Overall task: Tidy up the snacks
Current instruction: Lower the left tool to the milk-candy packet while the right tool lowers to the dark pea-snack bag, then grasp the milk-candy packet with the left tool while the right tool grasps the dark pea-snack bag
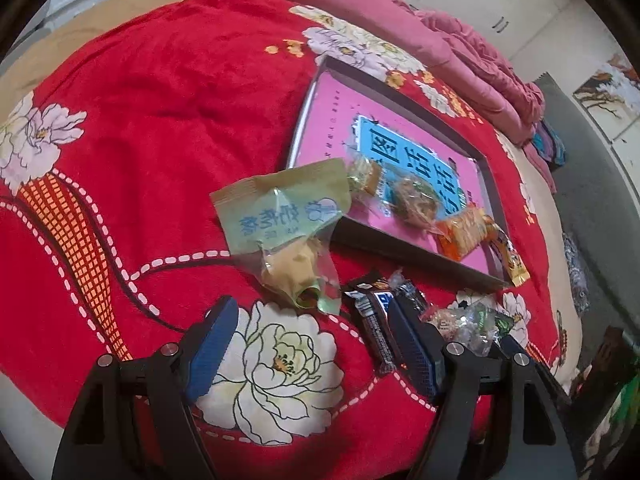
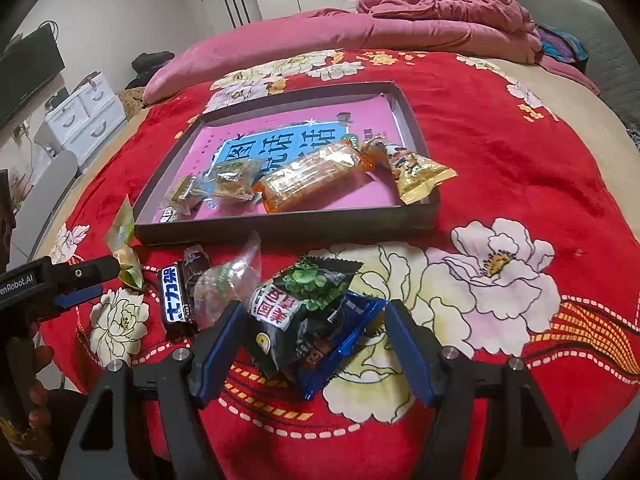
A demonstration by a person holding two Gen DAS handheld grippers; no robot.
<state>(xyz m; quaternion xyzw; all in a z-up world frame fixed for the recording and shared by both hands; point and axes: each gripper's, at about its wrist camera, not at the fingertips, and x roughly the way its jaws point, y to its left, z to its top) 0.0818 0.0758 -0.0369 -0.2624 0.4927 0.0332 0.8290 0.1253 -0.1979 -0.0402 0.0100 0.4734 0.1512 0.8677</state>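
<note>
A shallow dark box lid with a pink bottom (image 2: 288,226) (image 1: 400,242) lies on the red flowered blanket. In it lie an orange snack pack (image 2: 308,178) (image 1: 460,232), a yellow pack (image 2: 420,174), and two small clear-wrapped snacks (image 2: 232,182). My left gripper (image 1: 310,344) is open, just short of a green-and-clear pastry pack (image 1: 288,220) (image 2: 126,252); a dark chocolate bar (image 1: 374,320) (image 2: 178,296) lies by its right finger. My right gripper (image 2: 310,346) is open around a black-and-green pack lying on a blue pack (image 2: 316,320). A clear crumpled wrapper (image 2: 228,284) lies beside it.
A folded pink quilt (image 2: 420,12) lies at the far side of the bed. White drawers (image 2: 88,116) stand off the bed's left. The left gripper shows in the right wrist view (image 2: 86,280). White cupboards line the back wall.
</note>
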